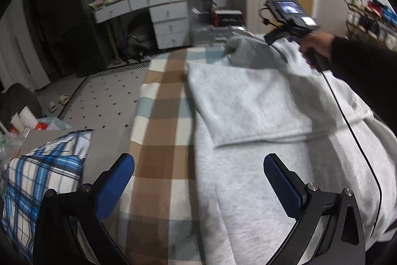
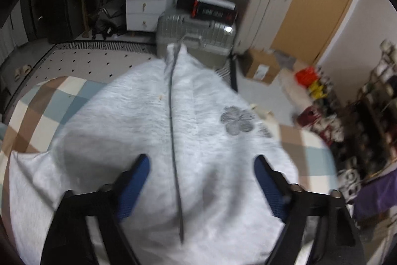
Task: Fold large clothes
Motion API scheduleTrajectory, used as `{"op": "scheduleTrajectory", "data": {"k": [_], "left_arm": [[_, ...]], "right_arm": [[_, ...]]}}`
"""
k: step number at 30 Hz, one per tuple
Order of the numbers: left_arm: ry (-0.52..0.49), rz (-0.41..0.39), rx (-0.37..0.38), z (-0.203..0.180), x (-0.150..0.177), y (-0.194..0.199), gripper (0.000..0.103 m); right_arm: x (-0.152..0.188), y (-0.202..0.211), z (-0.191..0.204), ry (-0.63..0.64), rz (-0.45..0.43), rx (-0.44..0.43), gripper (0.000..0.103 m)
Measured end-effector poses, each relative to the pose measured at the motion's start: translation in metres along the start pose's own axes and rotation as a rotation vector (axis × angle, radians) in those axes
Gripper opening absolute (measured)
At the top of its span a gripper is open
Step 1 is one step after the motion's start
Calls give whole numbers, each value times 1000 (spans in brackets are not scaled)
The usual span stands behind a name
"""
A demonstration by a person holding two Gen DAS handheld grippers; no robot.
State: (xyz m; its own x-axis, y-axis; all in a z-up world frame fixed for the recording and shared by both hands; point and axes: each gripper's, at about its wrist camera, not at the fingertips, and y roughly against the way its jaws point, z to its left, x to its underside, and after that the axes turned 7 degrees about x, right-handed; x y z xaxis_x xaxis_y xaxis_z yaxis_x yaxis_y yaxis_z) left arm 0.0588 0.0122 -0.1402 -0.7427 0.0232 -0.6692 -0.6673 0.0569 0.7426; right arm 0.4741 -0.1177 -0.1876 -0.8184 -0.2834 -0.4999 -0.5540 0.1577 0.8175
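Both grippers gape over the grey sweatshirt.

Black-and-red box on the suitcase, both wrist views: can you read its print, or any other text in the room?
Nothing is legible.
Black-and-red box on the silver suitcase: white lettering, too blurred to read.
Cardboard box on the floor: white label, too small.
Grey zip sweatshirt: an embroidered flower, no words.
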Motion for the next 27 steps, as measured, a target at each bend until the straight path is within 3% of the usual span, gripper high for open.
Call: {"op": "scheduleTrajectory", "data": {"k": [1,3,4,5,12,16,18,24,27], "left_arm": [[-8,1,-8,-2,1,0,102],[-18,0,-10,-4,2,2,102],[-19,1,-10,-5,1,3,102],[-17,1,-10,-6,2,4,102],[-37,-2,-39,-11,5,9,102],[-37,-8,-45,-10,4,12,102],[-34,-8,-42,-10,4,13,102],[-31,-27,-38,-12,3,20,102],[-39,-32,-39,-15,3,22,102]], "right_arm": [[0,-7,-2,5,26,-1,45],[3,-11,-13,-31,28,-78,33],[4,-8,-17,-44,22,-83,10],[7,-5,-22,-50,16,-67,4],[28,40,-37,-14,-90,29,4],[53,78,-40,46,-180,2,4],[67,94,-49,11,-194,-79,4],[136,120,-65,-46,-123,-231,4],[153,113,-56,38,-81,-179,5]]}}
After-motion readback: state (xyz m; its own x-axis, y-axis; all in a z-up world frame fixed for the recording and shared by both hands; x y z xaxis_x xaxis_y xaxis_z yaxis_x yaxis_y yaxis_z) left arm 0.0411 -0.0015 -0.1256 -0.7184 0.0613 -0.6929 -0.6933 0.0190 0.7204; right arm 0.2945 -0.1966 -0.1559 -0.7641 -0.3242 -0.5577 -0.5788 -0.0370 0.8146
